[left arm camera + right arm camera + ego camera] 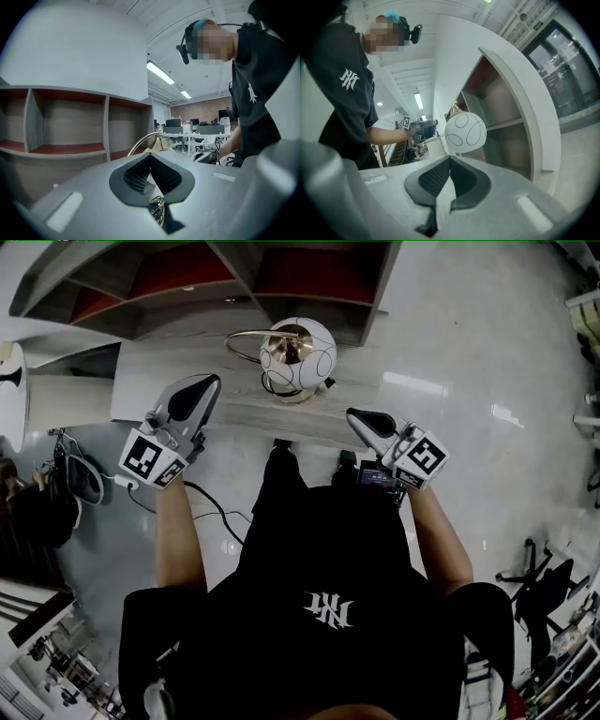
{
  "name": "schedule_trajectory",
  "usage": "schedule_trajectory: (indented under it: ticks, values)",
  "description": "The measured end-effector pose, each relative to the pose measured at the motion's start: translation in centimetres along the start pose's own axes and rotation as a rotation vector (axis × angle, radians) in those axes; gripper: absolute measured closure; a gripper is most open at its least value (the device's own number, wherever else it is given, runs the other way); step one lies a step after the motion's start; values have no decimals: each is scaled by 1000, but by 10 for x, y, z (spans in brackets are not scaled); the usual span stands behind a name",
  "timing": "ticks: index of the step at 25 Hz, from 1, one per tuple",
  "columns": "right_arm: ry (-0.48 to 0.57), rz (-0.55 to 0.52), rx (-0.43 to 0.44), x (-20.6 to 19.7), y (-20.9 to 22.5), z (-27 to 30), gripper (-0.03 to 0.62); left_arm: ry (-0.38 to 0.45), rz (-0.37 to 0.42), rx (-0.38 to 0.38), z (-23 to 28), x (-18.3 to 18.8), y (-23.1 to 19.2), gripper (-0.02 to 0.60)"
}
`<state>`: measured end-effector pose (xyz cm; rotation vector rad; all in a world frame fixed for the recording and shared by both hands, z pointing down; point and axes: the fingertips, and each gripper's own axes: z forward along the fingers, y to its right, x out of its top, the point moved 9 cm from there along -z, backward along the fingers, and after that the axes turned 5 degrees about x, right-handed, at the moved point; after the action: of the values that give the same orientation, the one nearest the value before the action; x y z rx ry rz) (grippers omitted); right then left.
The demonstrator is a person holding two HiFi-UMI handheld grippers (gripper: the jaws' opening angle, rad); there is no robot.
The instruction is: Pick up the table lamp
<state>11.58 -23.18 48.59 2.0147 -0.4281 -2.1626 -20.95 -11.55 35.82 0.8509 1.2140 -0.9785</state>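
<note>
The table lamp (298,357) has a white globe with black lines and a gold ring, and stands on a pale wood tabletop (178,357). My left gripper (210,382) is shut and empty, to the lamp's left over the table. My right gripper (352,414) is shut and empty too, at the front right of the lamp by the table's edge. In the left gripper view the shut jaws (150,155) point past the gold ring (140,140). In the right gripper view the globe (465,132) hangs just beyond the shut jaws (450,159), apart from them.
A shelf unit (234,277) with red-brown compartments stands right behind the lamp. A black cable (211,507) runs over the glossy floor below the table. A bag (82,479) hangs at the left, and a black stand (539,577) sits at the right.
</note>
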Motion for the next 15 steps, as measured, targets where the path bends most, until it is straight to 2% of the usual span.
schedule_trajectory:
  ticks: [8, 11, 15]
  values:
    - [-19, 15, -258, -20, -32, 48, 589, 31, 0, -245, 26, -7, -82, 573]
    - [4, 32, -356, -24, -44, 66, 589, 16, -7, -356, 38, -10, -100, 535]
    - [17, 21, -437, -24, -49, 95, 588, -10, -7, -468, 55, -14, -116, 514]
